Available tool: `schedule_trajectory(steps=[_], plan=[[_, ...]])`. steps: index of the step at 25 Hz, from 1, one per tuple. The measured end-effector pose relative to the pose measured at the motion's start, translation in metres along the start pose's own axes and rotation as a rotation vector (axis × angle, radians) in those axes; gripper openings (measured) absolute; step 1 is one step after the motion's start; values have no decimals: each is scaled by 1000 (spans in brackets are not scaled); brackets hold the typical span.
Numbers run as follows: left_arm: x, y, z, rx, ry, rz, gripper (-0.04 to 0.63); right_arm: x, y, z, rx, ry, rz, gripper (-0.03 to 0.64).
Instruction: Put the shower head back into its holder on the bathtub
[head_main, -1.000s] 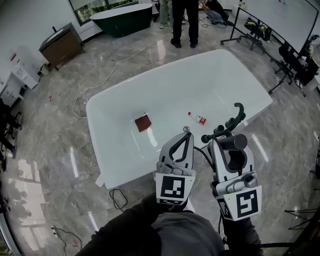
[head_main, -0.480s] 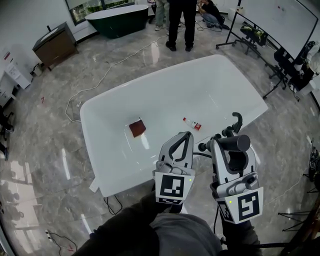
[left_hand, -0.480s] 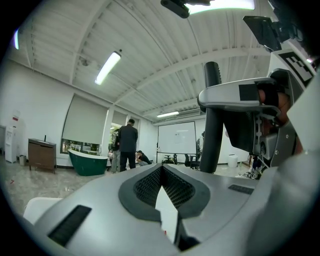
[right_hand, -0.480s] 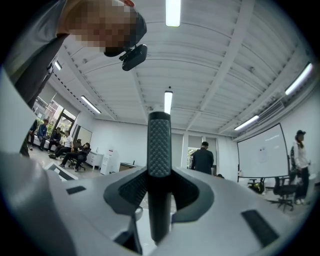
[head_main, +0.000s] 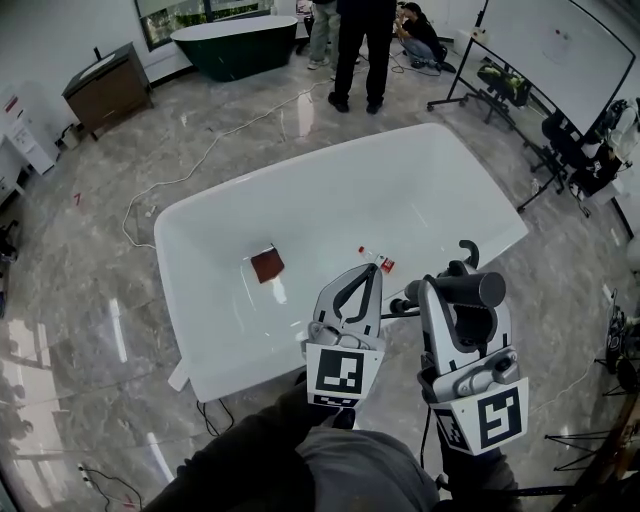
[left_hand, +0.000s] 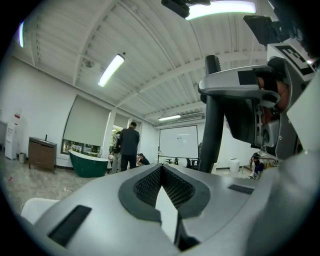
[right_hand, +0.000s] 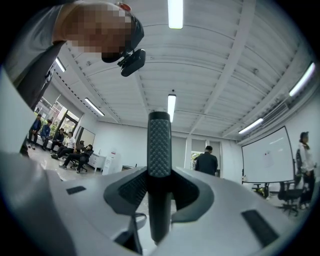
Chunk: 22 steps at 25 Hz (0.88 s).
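Both grippers are hovering side by side over the white bathtub's (head_main: 420, 180) near edge, each pointing roughly level and away from the person; the right gripper (head_main: 447, 292) is clamping its 2 jaws on the black shower head's (right_hand: 159, 145) textured handle, which is crossing between them; the left gripper (head_main: 370, 272) is carrying nothing, its jaws meeting at the tips; the holder (head_main: 466, 252) is standing on the tub's near-right rim, just beyond the right gripper.
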<state>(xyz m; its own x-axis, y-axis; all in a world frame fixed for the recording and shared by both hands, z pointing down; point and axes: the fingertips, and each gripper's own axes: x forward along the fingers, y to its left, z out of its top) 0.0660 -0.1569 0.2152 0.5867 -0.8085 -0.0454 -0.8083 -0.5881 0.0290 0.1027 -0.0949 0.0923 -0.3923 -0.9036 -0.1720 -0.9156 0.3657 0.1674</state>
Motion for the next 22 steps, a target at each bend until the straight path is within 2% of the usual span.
schedule_trajectory(steps=[12, 22], plan=[[12, 9, 13, -29, -40, 21, 3, 15, -1, 36, 13, -33, 62, 137], [6, 16, -8, -26, 11, 18, 3, 10, 4, -28, 56, 78, 43, 137]])
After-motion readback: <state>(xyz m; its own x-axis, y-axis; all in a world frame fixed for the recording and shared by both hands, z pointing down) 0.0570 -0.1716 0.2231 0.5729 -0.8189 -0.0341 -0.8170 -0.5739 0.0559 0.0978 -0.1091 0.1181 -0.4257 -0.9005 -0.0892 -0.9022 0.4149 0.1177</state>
